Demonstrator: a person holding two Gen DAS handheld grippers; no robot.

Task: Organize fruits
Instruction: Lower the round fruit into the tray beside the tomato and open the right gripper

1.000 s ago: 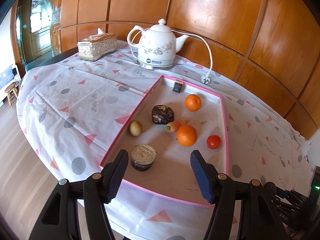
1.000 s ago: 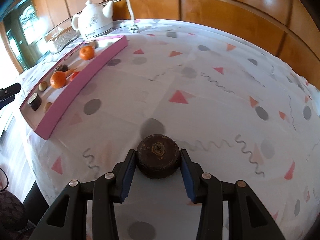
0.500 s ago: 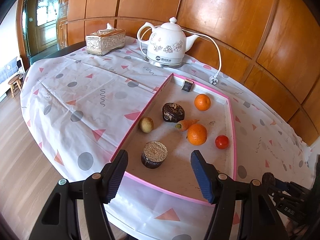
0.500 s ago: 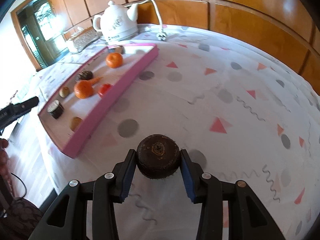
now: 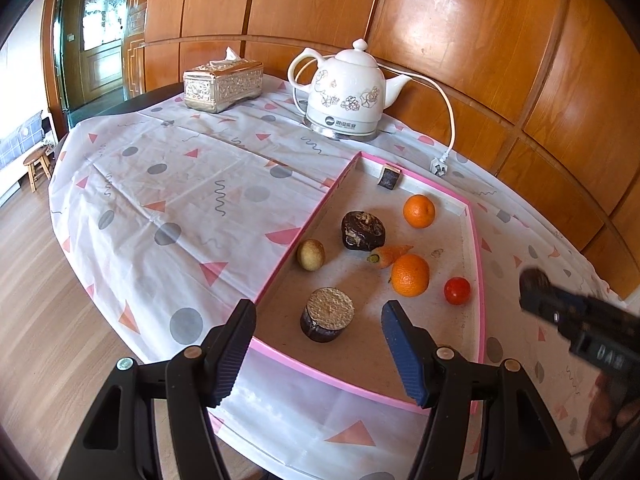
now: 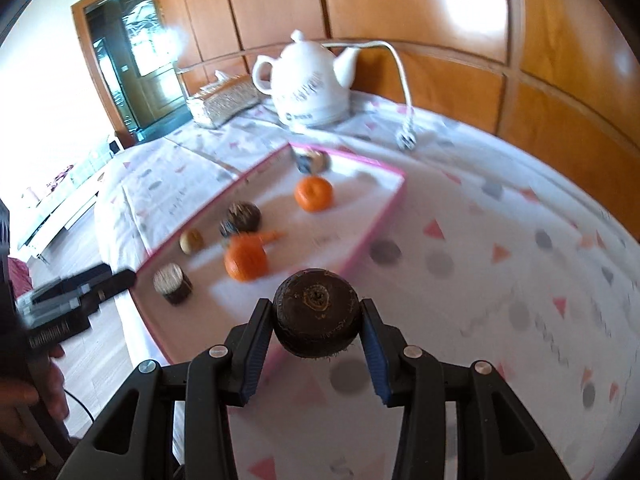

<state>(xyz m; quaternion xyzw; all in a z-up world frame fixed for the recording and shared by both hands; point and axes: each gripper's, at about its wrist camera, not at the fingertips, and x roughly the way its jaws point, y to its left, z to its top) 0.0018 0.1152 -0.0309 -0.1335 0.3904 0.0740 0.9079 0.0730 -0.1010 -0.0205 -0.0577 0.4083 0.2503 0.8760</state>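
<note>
A pink-rimmed tray (image 5: pixel 476 248) on the patterned tablecloth holds two oranges (image 5: pixel 410 275), a carrot (image 5: pixel 390 254), a red tomato (image 5: pixel 457 290), a small yellow-brown fruit (image 5: pixel 311 254) and dark round fruits (image 5: pixel 363 231). My left gripper (image 5: pixel 320 350) is open and empty above the tray's near rim. My right gripper (image 6: pixel 316 322) is shut on a dark brown round fruit (image 6: pixel 317 312), held in the air over the tray's (image 6: pixel 384 216) near right edge. The right gripper also shows blurred in the left wrist view (image 5: pixel 536 288).
A white electric kettle (image 5: pixel 348 92) with its cord and plug (image 5: pixel 438 166) stands behind the tray. A silver tissue box (image 5: pixel 222 84) sits at the back left. Wood panelling runs behind the table; wooden floor lies to the left.
My right gripper has lifted the dark fruit off the cloth and carried it toward the tray. My left gripper has drawn back and up a little.
</note>
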